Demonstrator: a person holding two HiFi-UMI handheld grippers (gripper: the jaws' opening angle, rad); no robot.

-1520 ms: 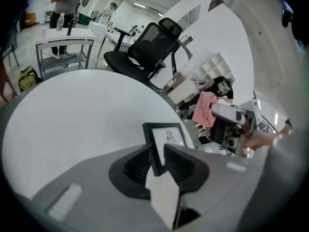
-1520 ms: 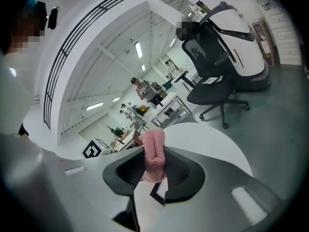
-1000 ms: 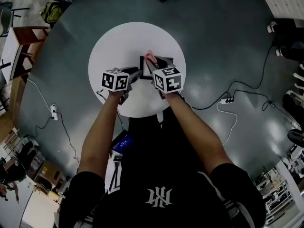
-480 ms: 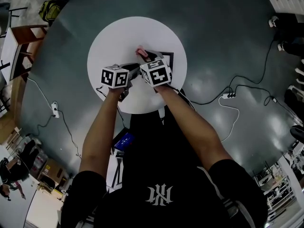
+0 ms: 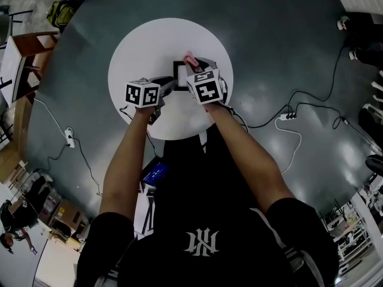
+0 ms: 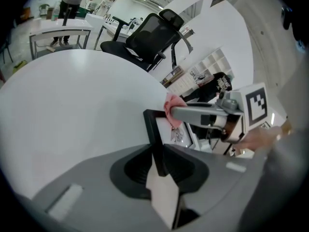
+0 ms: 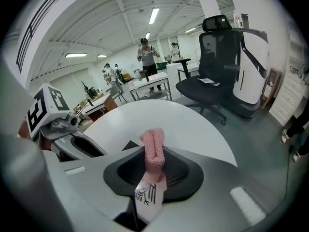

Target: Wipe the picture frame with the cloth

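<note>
A round white table (image 5: 137, 46) stands on a grey floor, and the person leans over it with both forearms stretched out; the picture frame (image 5: 181, 72) sits over the table's near half, between the two tools, a black border around a pale picture

The left gripper (image 6: 158, 154) has the frame's near edge between its jaws; the jaws have just been closing and now press on that black edge from both sides, so the frame is clamped and stands up out of the grip, tilted away from the camera; whether its far side rests on the table I cannot tell

The right gripper (image 7: 153, 164) is closed on the cloth (image 7: 153, 151), a pink knitted piece folded into a narrow roll that sticks out past the jaw tips; a white slip with dark print hangs from the cloth's lower end inside the jaws

In the left gripper view the pink cloth lies against the frame's far top edge, close to its right-hand corner, with the right gripper's long grey jaw reaching in from the right; in the head view the same pink tip shows just beyond the frame, above the right gripper's marker cube (image 5: 205, 87); the left gripper's marker cube (image 5: 142, 92) sits just beside it, to the left

A black office chair (image 6: 154, 35) stands behind the table, and cables (image 5: 287, 121) trail over the floor to the right
</note>
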